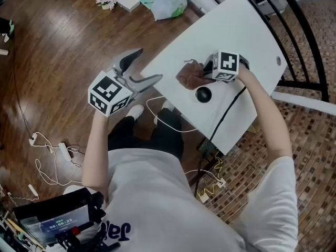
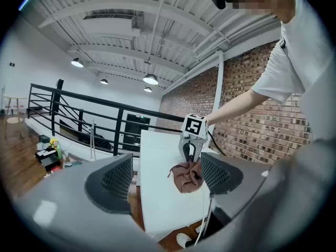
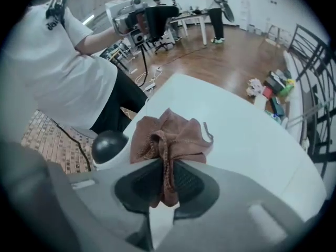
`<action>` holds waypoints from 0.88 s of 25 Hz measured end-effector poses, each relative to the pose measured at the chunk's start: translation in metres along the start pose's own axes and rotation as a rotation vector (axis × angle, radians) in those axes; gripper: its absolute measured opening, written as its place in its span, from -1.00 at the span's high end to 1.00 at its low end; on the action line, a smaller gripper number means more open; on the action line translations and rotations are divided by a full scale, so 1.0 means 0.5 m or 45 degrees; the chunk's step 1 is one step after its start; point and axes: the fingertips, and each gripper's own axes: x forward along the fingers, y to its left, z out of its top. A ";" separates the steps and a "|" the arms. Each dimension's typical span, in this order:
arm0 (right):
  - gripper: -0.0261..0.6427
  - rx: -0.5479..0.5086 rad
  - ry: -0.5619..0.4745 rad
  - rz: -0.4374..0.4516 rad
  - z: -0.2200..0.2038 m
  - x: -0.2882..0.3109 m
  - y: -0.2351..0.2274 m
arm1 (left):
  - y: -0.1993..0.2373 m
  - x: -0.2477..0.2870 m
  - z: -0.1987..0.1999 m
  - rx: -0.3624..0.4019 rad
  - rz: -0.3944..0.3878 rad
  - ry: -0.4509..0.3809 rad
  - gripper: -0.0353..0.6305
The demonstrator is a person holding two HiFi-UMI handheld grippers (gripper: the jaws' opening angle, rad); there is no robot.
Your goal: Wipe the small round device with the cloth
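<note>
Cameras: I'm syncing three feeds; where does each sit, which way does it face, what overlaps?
Head view: on the person's head, looking steeply down at the table, device and cloth; both arms and torso show.
Left gripper view: on the left gripper, looking across the table at the right gripper; its open jaws and the person's right arm show.
Right gripper view: on the right gripper, looking down at the cloth in its jaws; torso shows.
Shared: cloth in all three.
</note>
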 end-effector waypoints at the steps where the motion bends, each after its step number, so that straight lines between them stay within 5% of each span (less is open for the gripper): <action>1: 0.81 0.037 -0.008 -0.020 -0.016 -0.008 -0.003 | -0.003 0.005 0.002 0.004 -0.009 0.003 -0.41; 6: 0.81 0.094 -0.295 -0.032 0.035 -0.102 0.017 | -0.015 0.032 0.027 0.029 -0.043 0.016 -0.41; 9: 0.81 -0.054 -0.411 0.045 0.130 -0.157 0.095 | -0.023 0.024 0.025 0.041 -0.048 0.003 -0.41; 13: 0.81 -0.308 -0.421 0.293 0.196 -0.142 0.210 | 0.009 0.048 0.010 0.037 0.001 -0.023 -0.41; 17: 0.81 -0.601 -0.158 0.556 0.163 -0.057 0.352 | 0.029 0.071 0.003 0.023 0.039 -0.038 -0.41; 20: 0.81 -0.850 0.163 0.486 0.107 0.014 0.356 | 0.034 0.064 -0.005 0.016 0.051 -0.028 -0.41; 22: 0.81 -0.829 0.176 0.414 0.108 0.024 0.311 | 0.039 0.063 -0.012 0.012 0.059 -0.014 -0.41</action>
